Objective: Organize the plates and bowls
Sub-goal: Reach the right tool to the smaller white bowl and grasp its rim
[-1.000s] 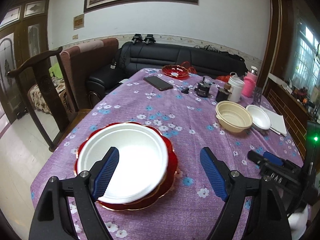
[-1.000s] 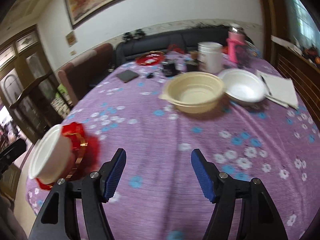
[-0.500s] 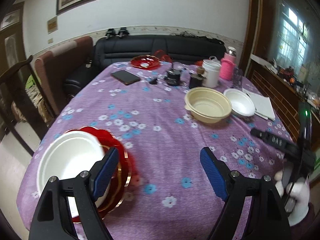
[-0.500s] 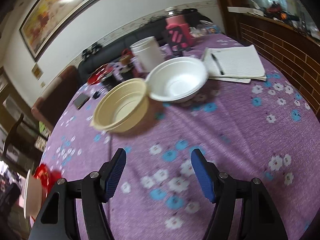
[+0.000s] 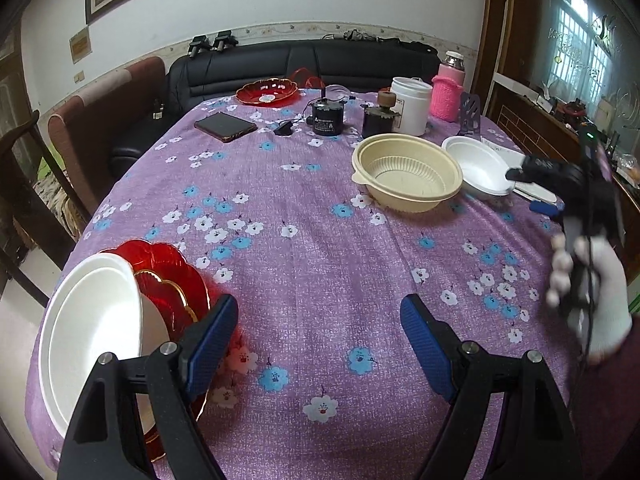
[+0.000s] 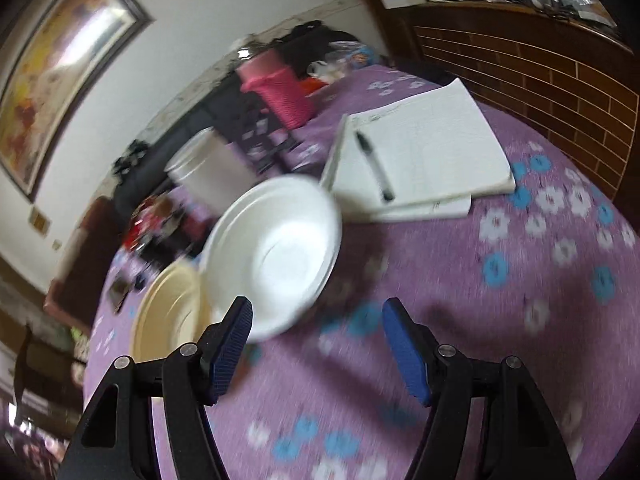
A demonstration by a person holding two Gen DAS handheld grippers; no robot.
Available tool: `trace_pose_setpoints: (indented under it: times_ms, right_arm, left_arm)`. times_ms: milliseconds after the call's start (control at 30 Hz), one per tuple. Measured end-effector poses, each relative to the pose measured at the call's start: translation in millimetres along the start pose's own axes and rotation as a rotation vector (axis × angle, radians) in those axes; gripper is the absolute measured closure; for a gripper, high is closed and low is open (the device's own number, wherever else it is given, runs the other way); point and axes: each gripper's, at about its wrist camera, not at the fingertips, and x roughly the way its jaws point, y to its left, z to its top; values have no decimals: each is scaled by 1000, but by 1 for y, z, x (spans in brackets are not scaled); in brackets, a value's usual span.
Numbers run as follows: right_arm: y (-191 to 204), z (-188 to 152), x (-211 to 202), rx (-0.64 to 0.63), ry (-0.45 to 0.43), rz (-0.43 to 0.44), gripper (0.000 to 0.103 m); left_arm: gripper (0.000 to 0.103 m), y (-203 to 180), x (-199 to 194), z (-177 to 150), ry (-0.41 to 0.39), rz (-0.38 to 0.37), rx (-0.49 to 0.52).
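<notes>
A white foam bowl (image 5: pixel 92 328) rests on a red scalloped plate (image 5: pixel 172 280) at the table's near left corner. My left gripper (image 5: pixel 320 328) hangs open over bare cloth to the right of that stack, with nothing between its fingers. A beige ribbed bowl (image 5: pixel 408 176) and a second white bowl (image 5: pixel 476 164) sit side by side at the far right. In the right wrist view the picture is tilted and blurred. My right gripper (image 6: pixel 316 328) is open, just short of that white bowl (image 6: pixel 276 252), with the beige bowl (image 6: pixel 168 312) to its left.
Another red plate (image 5: pixel 267 91), a phone (image 5: pixel 225 126), a black canister (image 5: pixel 328 114), a white jar (image 5: pixel 412 106) and a pink bottle (image 5: pixel 448 92) stand at the back. A notebook (image 6: pixel 424 152) with a pen (image 6: pixel 374 164) lies behind the white bowl. A gloved hand (image 5: pixel 600 304) is at the right.
The left gripper has swung right, off the white bowl on the red plate, which now lies at the view's lower left. The right gripper has rolled and closed in on the far white bowl.
</notes>
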Motion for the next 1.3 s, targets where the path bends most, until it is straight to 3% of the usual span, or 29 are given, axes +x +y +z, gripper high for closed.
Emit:
trace_pose_setpoints:
  times_ms: [67, 233, 300, 467, 733, 800, 900, 967, 1033, 1067, 1200, 1300]
  right_arm:
    - [-3, 9, 14, 9, 16, -26, 34]
    - [-16, 20, 42, 97, 109, 51, 86]
    - [-21, 21, 43, 127, 126, 94, 91]
    - [-38, 11, 19, 151, 160, 162, 92]
    - [-89, -31, -33, 234, 312, 373, 93]
    - [-95, -36, -44, 217, 307, 362, 93]
    - [-98, -34, -62, 142, 217, 283, 88]
    - [-101, -31, -68, 127, 160, 207, 79]
    - [-102, -30, -70, 132, 111, 158, 55]
    - [-101, -28, -68, 128, 91, 139, 55]
    - [-95, -21, -43, 144, 83, 119, 56]
    - [-99, -19, -24, 173, 141, 179, 92]
  left_arm:
    - [20, 0, 1, 1, 4, 3, 2]
    - [20, 0, 6, 3, 14, 6, -1]
    - [20, 0, 8, 3, 23, 1, -4]
    - [20, -2, 12, 4, 33, -18, -14]
    - [21, -18, 16, 9, 65, -106, -14]
    - [21, -24, 19, 9, 77, -124, -13]
    - [21, -36, 21, 10, 91, -148, -12]
    - [21, -47, 21, 12, 100, -173, -2]
    - [21, -60, 19, 14, 98, -191, 21]
    - [21, -66, 17, 16, 93, -196, 33]
    - [21, -86, 19, 23, 89, -205, 57]
    - [21, -95, 23, 24, 106, -220, 65]
